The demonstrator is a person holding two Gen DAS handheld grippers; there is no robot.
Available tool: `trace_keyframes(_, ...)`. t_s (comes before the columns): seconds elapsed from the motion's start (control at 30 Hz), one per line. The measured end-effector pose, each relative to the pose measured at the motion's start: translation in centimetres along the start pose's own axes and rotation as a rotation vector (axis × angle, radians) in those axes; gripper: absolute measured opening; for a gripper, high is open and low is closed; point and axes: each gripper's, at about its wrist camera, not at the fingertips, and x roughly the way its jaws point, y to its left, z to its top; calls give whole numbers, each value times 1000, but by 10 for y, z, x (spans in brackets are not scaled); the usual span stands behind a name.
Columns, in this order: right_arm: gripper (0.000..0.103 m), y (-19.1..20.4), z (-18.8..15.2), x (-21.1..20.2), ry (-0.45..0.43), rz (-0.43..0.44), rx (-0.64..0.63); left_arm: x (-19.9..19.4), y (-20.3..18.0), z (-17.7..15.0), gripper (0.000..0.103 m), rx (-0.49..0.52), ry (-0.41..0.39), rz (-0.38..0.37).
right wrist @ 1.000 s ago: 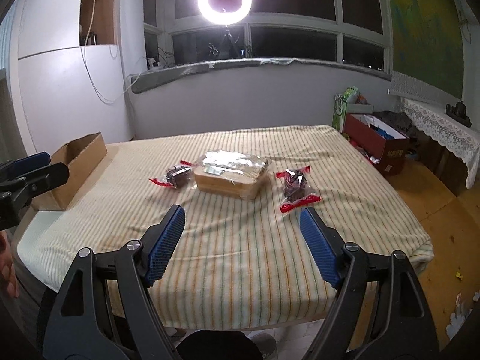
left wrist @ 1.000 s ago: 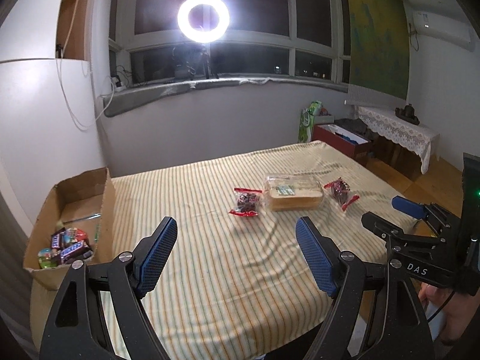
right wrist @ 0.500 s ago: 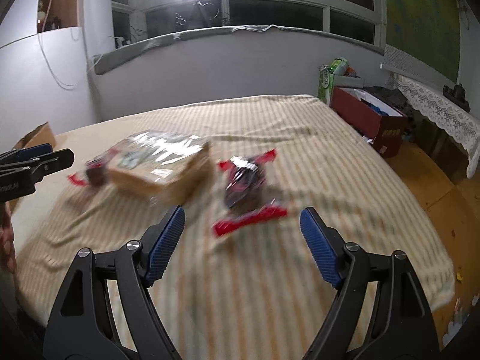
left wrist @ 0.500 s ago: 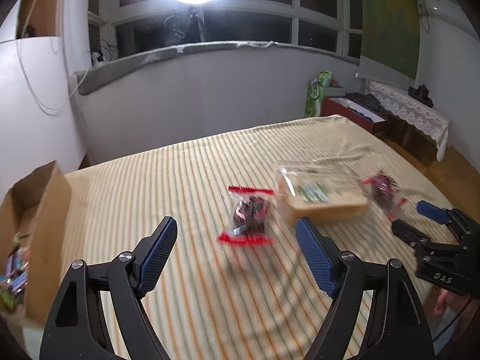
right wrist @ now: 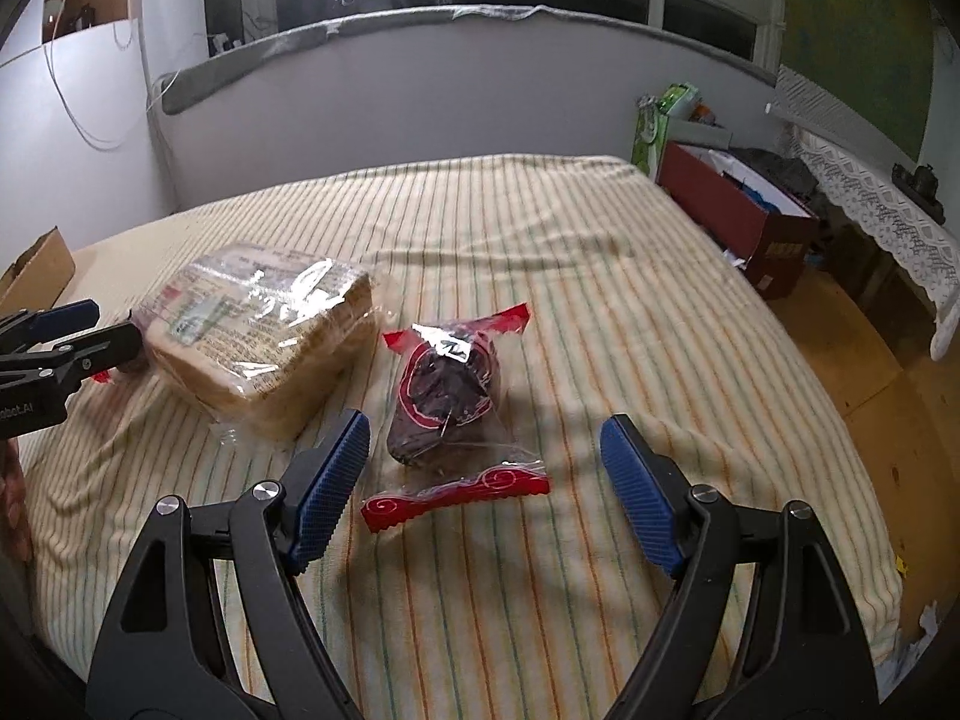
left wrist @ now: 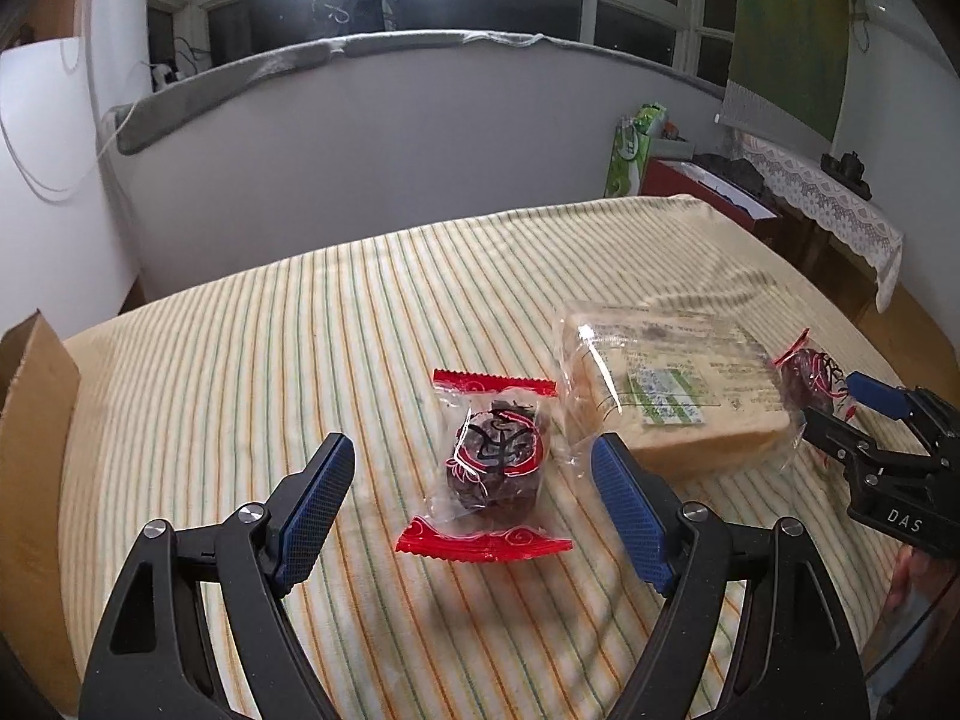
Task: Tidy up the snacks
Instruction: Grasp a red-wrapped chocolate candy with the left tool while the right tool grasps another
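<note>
both claws [left wrist: 471,495] lower, angled downward

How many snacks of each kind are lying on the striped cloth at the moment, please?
Dark snacks in clear wrappers with red ends: 2, the left-hand snack and the right-hand snack
Clear-wrapped loaf of sliced bread: 1
Total: 3
</note>
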Motion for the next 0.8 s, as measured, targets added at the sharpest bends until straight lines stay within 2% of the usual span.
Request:
trace_keyframes(0.17,81,-1,-1,4,11,16,6,10,2,0,81,0,37,-19)
trace_keyframes(0.2,78,0,-1,5,13,17,2,14,3,0,81,-1,52,-27)
trace_keyframes(0.27,69,1,-1,6,12,14,-5,24,3,0,71,-6,101,-46)
trace_keyframes(0.3,66,1,-1,7,10,14,-8,27,3,0,70,-5,116,-40)
trace_keyframes(0.37,54,1,-2,7,-1,5,-9,26,0,0,65,9,115,-25)
trace_keyframes(0.43,52,0,-3,6,-10,6,-4,25,-2,0,53,17,103,-17)
trace_keyframes(0.8,49,-4,-8,2,-39,18,10,22,9,-2,53,-20,95,-50)
